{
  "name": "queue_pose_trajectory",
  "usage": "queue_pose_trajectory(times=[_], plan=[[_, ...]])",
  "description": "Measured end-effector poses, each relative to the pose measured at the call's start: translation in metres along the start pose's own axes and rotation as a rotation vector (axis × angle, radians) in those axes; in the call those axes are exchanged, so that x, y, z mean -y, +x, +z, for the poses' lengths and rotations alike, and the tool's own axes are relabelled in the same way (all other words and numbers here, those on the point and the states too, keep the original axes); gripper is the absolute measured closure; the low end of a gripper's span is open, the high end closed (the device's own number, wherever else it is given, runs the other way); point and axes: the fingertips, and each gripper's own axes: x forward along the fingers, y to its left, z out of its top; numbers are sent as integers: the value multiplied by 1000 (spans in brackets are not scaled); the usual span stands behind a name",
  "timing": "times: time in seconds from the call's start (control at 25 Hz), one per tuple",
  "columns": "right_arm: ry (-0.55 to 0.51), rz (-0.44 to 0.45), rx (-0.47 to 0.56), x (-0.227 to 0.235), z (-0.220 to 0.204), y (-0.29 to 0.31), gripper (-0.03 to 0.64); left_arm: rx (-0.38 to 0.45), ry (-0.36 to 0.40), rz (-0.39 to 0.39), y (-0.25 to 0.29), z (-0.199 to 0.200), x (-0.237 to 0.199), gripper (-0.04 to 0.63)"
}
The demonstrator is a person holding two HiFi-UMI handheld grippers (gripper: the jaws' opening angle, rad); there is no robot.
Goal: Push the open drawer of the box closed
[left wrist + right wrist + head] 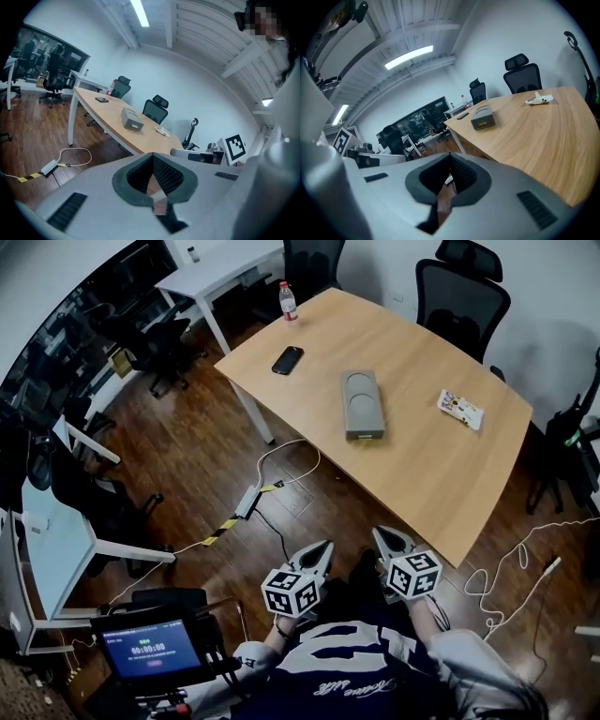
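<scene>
A grey box (363, 402) lies in the middle of the wooden table (441, 474), its drawer (365, 434) slightly out at the end nearest me. The same box shows in the left gripper view (131, 119) and in the right gripper view (482, 116). Both grippers are held close to my body, well short of the table. My left gripper (325, 546) is shut with nothing in it, jaws meeting at the tip (152, 155). My right gripper (379, 532) is likewise shut and empty (450, 154).
On the table lie a black phone (287, 360), a bottle (288, 301) and a small printed packet (460, 410). A power strip (247, 501) and cables cross the wooden floor. Office chairs (461, 292) stand behind the table. A screen (150, 650) sits at lower left.
</scene>
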Motion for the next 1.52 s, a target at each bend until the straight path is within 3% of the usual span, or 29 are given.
queue_pose_trajectory(times=[0.24, 0.52, 0.72, 1.16, 1.52], plan=[[-10, -4, 26, -3, 0, -27, 621, -2, 36, -26, -2, -8, 26, 597], [-20, 28, 71, 9, -3, -75, 621, 56, 61, 26, -10, -18, 62, 597], [-38, 65, 66, 7, -3, -110, 621, 85, 38, 55, -13, -23, 93, 597], [-24, 78, 71, 47, -59, -246, 621, 48, 13, 92, -27, -138, 210, 596], [-36, 132, 84, 34, -73, -283, 621, 53, 46, 132, -46, -150, 240, 597]])
